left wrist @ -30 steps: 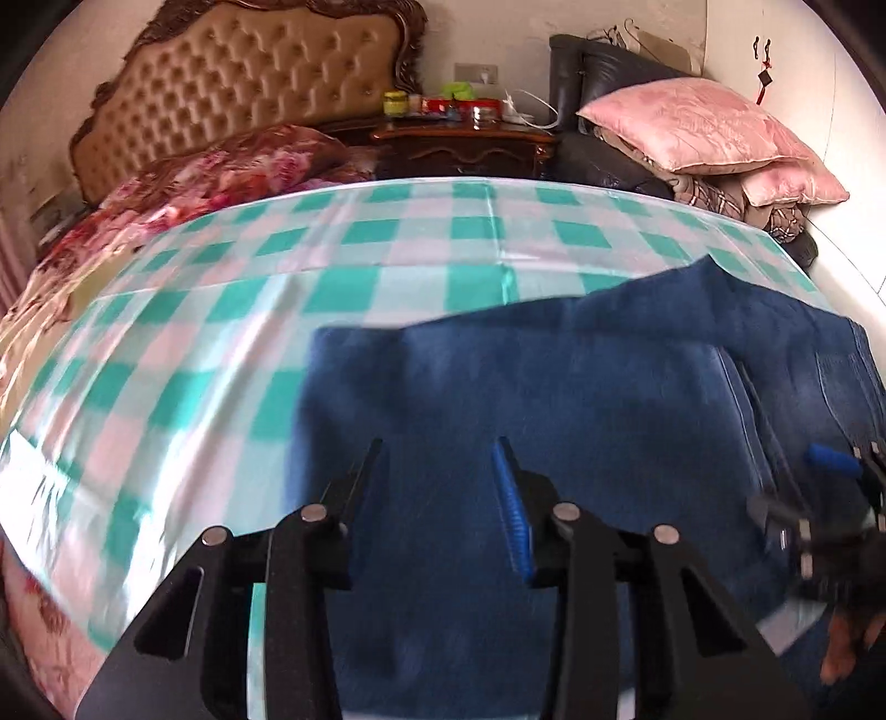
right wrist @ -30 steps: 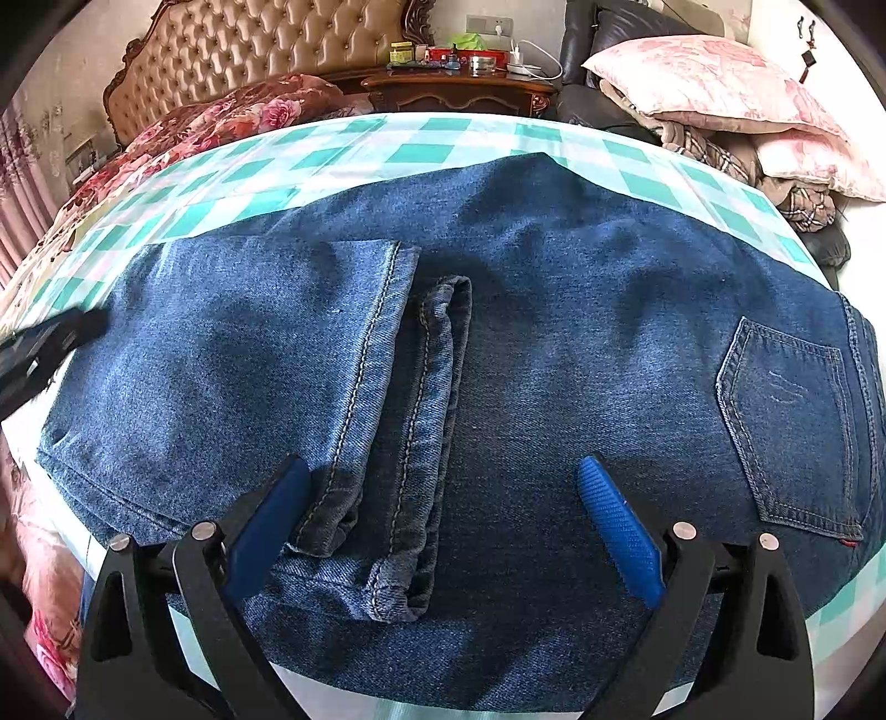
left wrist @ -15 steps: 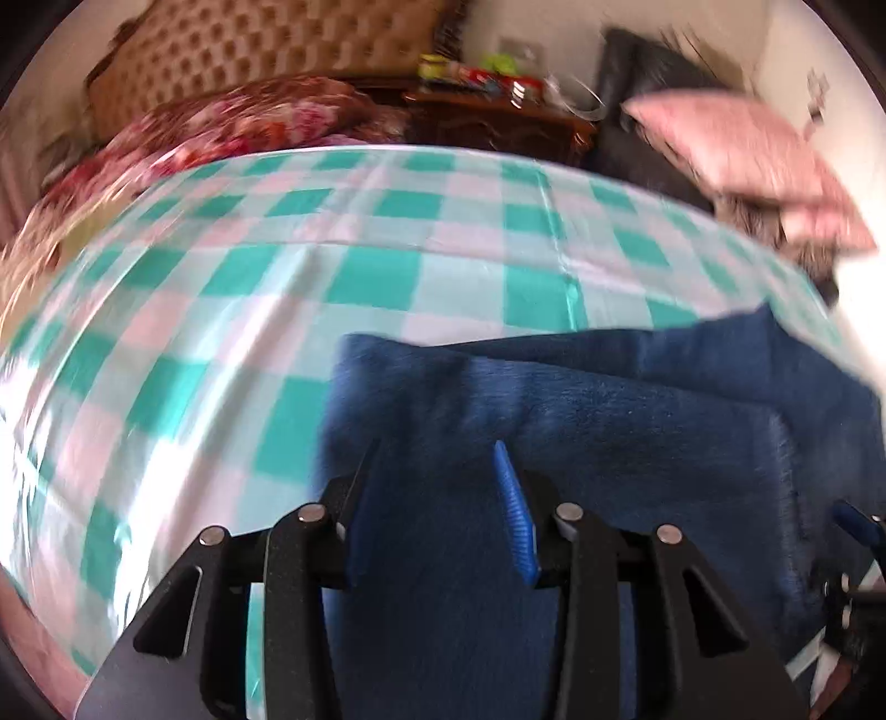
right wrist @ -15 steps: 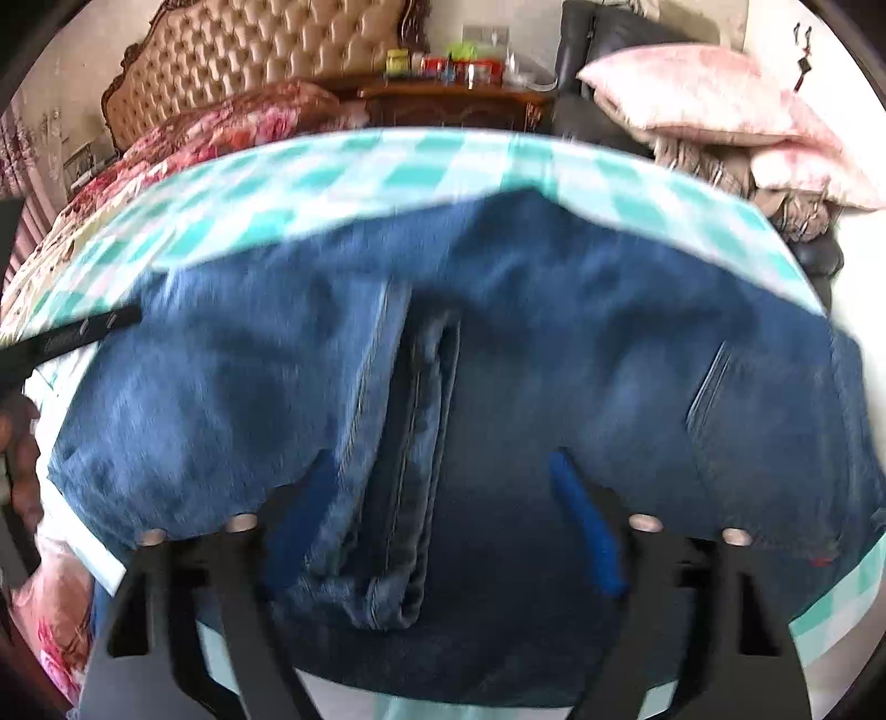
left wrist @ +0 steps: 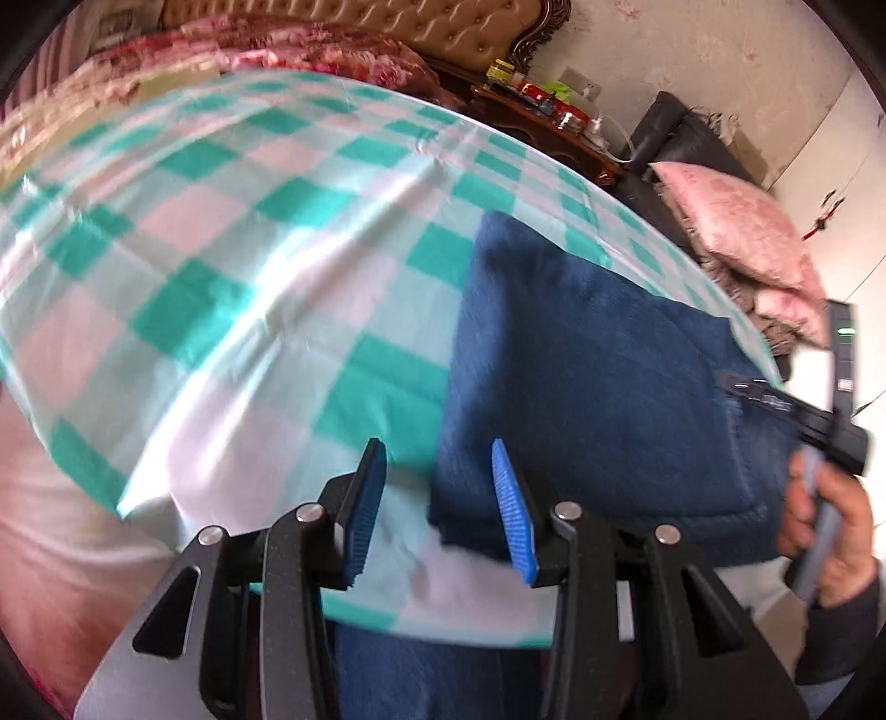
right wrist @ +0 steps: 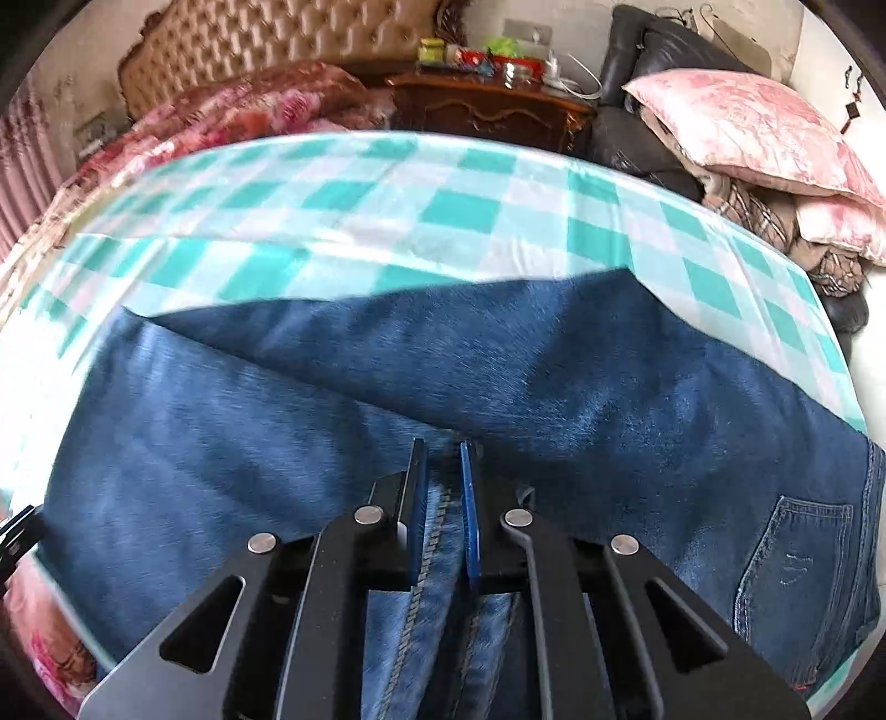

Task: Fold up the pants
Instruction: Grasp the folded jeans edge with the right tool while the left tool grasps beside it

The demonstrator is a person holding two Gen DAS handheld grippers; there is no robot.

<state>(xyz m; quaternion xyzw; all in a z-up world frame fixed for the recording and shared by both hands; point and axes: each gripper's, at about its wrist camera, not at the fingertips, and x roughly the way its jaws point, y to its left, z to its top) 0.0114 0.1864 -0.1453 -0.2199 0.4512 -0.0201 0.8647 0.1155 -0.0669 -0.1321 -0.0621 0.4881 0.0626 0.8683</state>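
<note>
Blue denim pants (right wrist: 498, 376) lie folded on the green-and-white checked sheet (right wrist: 387, 221), back pocket (right wrist: 797, 565) at the right. My right gripper (right wrist: 443, 515) is shut on the stitched leg hems (right wrist: 437, 531), and denim fills the narrow gap between its blue pads. My left gripper (left wrist: 437, 498) hangs partly open over the near left corner of the pants (left wrist: 581, 376). Its right pad (left wrist: 512, 515) is over the denim edge and its left pad (left wrist: 362, 509) over bare sheet, pressing on nothing. A person's hand (left wrist: 830, 531) holds the right gripper's handle at the right of the left wrist view.
A tufted headboard (right wrist: 266, 50) and a floral quilt (right wrist: 232, 122) lie at the far left. Behind the bed are a dark wooden nightstand (right wrist: 487, 111) with jars and pink pillows (right wrist: 747, 127) piled on a dark chair. The bed's near edge runs under both grippers.
My right gripper went from wide open to shut on the leg hems. My left gripper slid left to the pants' near left corner and rolled, so its view now tilts.
</note>
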